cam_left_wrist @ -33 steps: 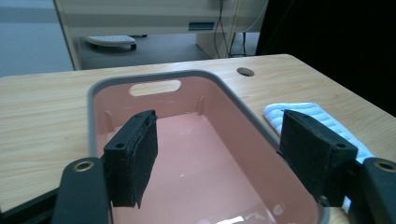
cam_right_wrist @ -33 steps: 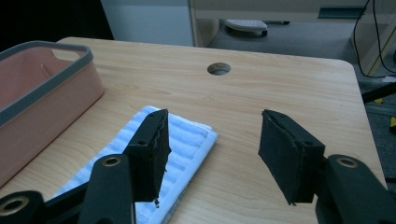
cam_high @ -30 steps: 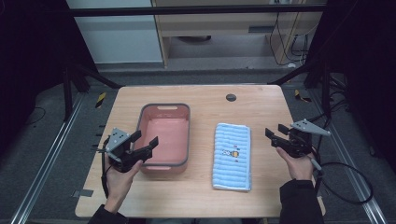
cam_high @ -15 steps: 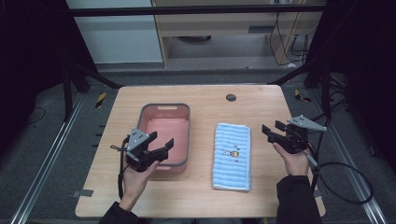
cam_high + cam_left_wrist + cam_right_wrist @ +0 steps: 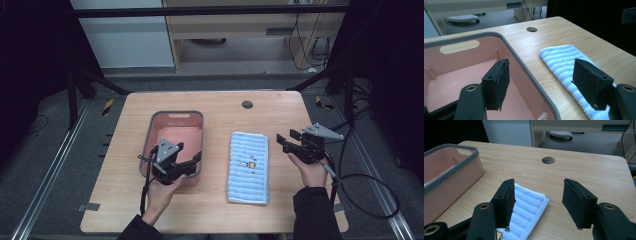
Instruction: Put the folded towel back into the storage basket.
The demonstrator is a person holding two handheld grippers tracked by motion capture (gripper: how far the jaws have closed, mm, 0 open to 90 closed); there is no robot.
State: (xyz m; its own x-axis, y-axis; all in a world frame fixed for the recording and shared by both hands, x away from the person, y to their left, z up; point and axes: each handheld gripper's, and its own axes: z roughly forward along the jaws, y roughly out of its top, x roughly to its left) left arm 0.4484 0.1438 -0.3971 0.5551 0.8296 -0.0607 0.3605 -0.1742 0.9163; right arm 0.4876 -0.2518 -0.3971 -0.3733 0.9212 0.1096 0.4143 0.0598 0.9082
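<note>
A pink basin (image 5: pixel 156 131) with a grey rim stands left of centre on the table. A blue-and-white striped towel (image 5: pixel 249 167) lies folded to its right. My left gripper (image 5: pixel 189 152) is open and hovers over the basin's near right corner. In the left gripper view (image 5: pixel 541 80) one jaw hangs inside the basin (image 5: pixel 524 72) and the other over the towel (image 5: pixel 560 58). My right gripper (image 5: pixel 286 137) is open just right of the towel's far end. Its jaws have just closed a little, with nothing between them (image 5: pixel 537 200), and the towel's corner (image 5: pixel 529 203) lies below them.
A round cable hole (image 5: pixel 247 104) sits in the wooden tabletop (image 5: pixel 225 112) near the far edge. Cables trail off the table's right side. Dark frame legs and a cabinet stand beyond the far edge. The basin's inside holds nothing.
My left gripper has moved right, from beside the basin's left wall to over its near right corner. The right gripper has stayed almost in place.
</note>
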